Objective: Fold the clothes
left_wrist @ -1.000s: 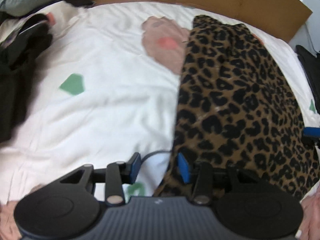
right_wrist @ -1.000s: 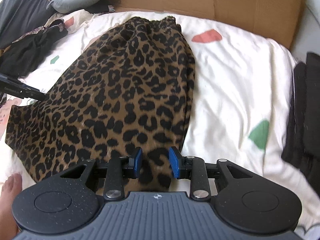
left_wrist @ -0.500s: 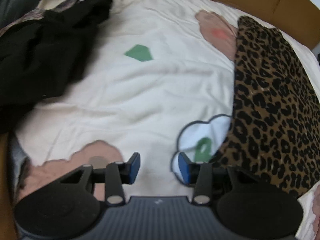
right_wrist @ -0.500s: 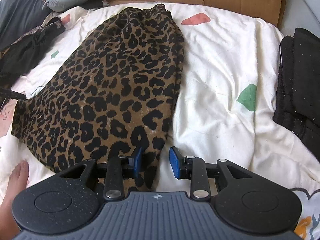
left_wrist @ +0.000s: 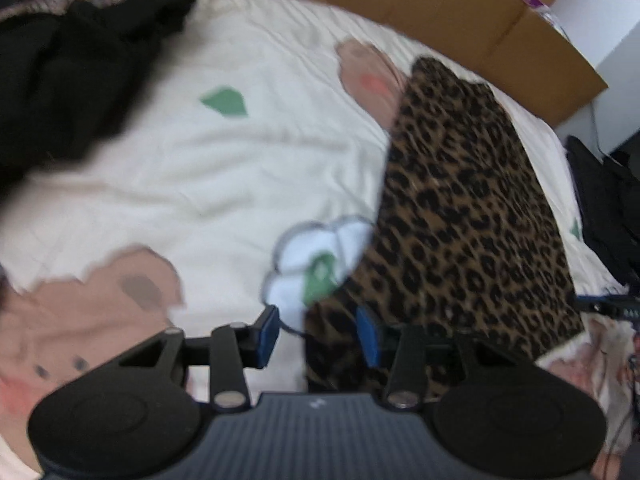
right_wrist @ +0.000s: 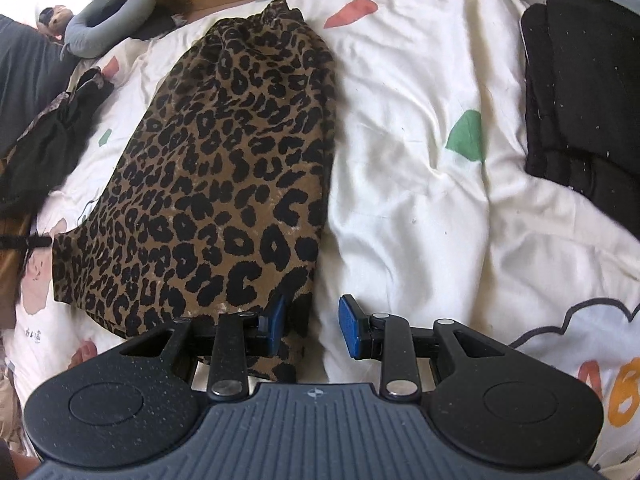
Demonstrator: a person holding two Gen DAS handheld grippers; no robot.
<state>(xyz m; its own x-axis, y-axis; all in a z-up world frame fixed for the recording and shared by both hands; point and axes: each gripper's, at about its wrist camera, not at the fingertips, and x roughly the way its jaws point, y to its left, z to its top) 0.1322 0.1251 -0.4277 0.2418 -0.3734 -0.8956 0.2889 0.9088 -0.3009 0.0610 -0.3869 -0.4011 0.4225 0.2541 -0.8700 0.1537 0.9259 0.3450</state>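
1. On the bed, lengthwise on the white printed duvet point(right_wrist: 420, 184), lies the leopard-print garment point(right_wrist: 224, 184), already doubled to a long narrow shape; its near hem lies at both grippers.
2. The left gripper point(left_wrist: 318, 334) has its fingers wide, the hem's left corner between them but unpinched; the right gripper point(right_wrist: 312, 322) is likewise spread, its left finger over the right corner, gripping nothing.
3. Risks, as I judge them: a closing finger may catch duvet along with the thin cloth; taking one layer only would let the doubled fabric slide apart; uneven lifts would skew the next fold.
4. The black folded stack point(right_wrist: 588, 92) at right sits close enough to be brushed.
5. Writing: orange letters point(right_wrist: 616, 384) on the duvet, perhaps "AB", partly cut off; no brand legible.
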